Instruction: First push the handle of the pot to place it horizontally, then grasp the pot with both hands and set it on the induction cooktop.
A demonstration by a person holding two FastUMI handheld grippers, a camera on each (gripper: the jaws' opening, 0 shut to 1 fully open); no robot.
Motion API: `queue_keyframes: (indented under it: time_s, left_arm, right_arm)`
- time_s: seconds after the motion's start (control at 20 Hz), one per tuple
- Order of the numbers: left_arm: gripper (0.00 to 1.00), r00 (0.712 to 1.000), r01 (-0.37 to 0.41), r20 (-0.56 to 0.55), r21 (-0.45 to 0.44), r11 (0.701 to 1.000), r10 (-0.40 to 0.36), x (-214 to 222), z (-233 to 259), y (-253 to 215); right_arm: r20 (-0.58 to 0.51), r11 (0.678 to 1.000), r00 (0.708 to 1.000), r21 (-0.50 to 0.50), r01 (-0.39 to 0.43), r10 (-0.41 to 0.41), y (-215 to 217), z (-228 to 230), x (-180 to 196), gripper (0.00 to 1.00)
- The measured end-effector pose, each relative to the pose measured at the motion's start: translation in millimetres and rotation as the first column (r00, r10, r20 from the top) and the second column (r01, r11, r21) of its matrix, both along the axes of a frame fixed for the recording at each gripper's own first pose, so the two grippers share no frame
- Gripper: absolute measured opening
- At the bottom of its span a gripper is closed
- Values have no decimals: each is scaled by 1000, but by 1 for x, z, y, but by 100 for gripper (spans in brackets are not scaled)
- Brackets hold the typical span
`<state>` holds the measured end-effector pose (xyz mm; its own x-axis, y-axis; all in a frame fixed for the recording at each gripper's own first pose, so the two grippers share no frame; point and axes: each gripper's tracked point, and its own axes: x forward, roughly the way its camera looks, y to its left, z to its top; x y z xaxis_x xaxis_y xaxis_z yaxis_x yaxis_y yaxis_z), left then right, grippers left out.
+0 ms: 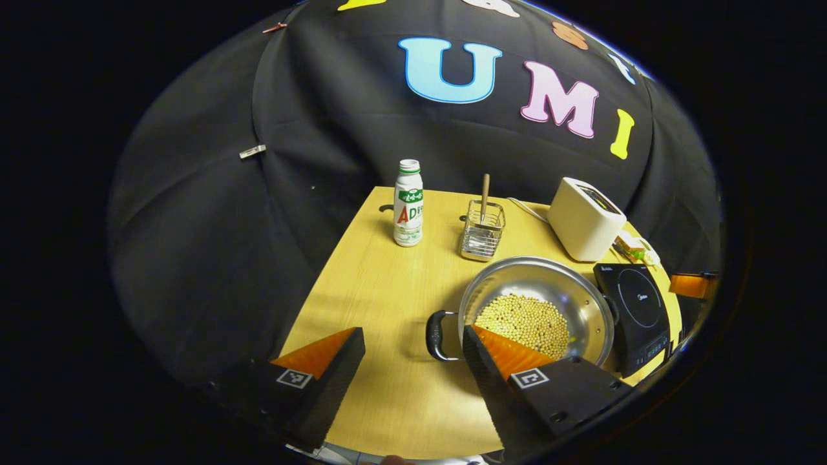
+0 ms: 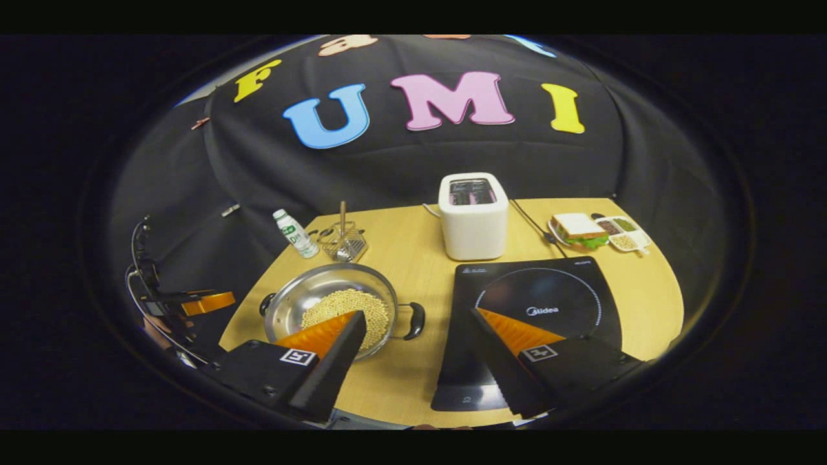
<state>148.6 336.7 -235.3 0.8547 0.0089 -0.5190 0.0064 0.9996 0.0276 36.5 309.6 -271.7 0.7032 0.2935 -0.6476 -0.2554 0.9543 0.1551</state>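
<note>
A steel pot (image 1: 517,274) holding soybeans (image 1: 526,320) stands on the wooden table (image 1: 381,284), just left of the black induction cooktop (image 1: 636,307). Its two black handles point left (image 1: 435,336) and right toward the cooktop. My left gripper (image 1: 413,329) is open above the table, with the pot's left handle between its fingertips' lines. In the right gripper view the pot (image 2: 300,290) is left of the cooktop (image 2: 543,303). My right gripper (image 2: 418,314) is open, hovering over the pot's right handle (image 2: 414,321), one finger over the beans and one over the cooktop.
A white drink bottle (image 1: 408,203), a wire basket (image 1: 482,231) with a wooden stick and a white toaster (image 1: 585,219) stand along the table's back. A sandwich plate (image 2: 577,229) and a small snack dish (image 2: 623,234) sit behind the cooktop.
</note>
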Motion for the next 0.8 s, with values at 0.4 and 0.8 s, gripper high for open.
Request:
queue_keyframes:
  time_s: [0.4,0.8]
  left_arm:
    - [96,999,45,27,15,999,-46,26,-2,-6]
    - [95,999,28,-32,-64,998,-30,45,-51,-16]
  right_arm:
    - [-118,999,993,-33,-36,32,24,-58,16,99]
    - [-181,998,983,-47,-37,28,28,-101,30,99]
